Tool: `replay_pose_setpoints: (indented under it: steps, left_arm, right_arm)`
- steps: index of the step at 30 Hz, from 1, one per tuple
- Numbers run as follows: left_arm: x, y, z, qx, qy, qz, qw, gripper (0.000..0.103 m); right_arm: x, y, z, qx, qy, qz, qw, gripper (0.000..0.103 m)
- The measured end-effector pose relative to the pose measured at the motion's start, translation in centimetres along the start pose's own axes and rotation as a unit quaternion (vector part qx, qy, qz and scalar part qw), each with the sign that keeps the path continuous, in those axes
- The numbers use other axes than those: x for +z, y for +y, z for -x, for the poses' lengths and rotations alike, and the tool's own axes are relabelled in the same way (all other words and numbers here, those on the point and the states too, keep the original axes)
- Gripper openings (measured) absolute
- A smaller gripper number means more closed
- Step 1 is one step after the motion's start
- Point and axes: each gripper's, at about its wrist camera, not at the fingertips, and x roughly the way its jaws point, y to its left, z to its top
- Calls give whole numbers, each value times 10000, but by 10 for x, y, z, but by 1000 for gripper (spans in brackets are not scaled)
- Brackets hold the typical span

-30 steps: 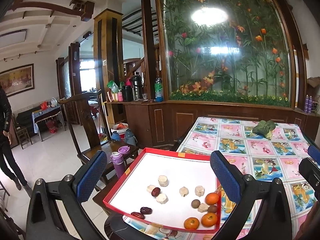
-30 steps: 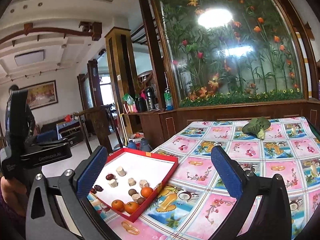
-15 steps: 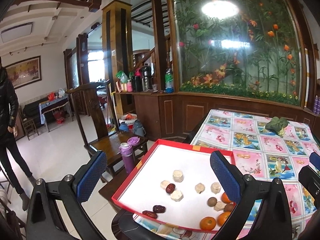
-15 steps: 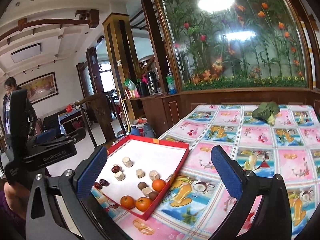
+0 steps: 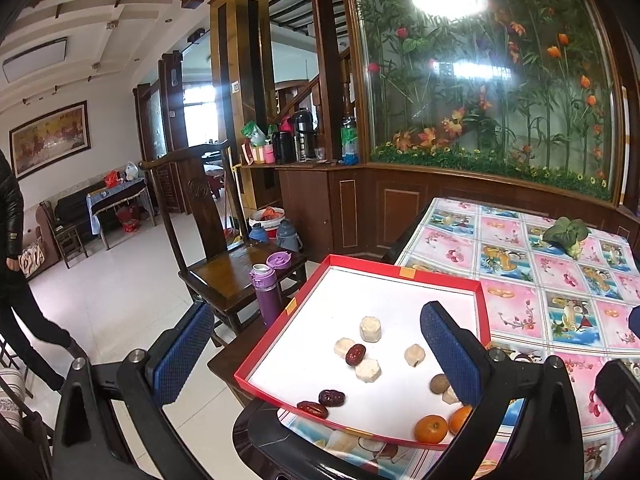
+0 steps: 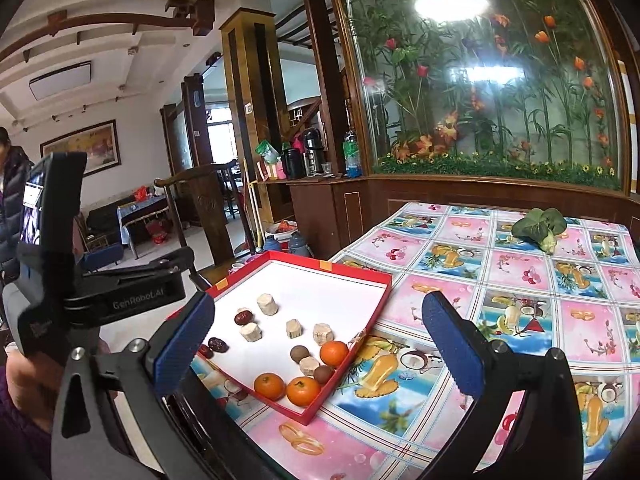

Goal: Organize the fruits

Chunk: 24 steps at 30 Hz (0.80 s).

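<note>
Now both grippers, left (image 5: 316, 344) and right (image 6: 318, 334), hover with jaws spread wide and empty above the red tray (image 6: 362, 334) at the table's corner, where 3 oranges (image 6: 303, 391), pale chunks, probably 3 dates lie.

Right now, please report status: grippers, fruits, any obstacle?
Left gripper open, empty. Right gripper open, empty. Fruits mixed in red tray, oranges at near corner. Nothing in the way.
</note>
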Motion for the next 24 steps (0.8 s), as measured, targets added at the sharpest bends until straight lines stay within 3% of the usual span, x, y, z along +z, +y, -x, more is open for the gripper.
replay_pose_setpoints:
  steps: [24]
  left_arm:
    - [-2, 2, -8, -156, 254, 33, 9996, 103]
  right_arm:
    - [-2, 5, -3, 50, 127, -32, 9999, 103]
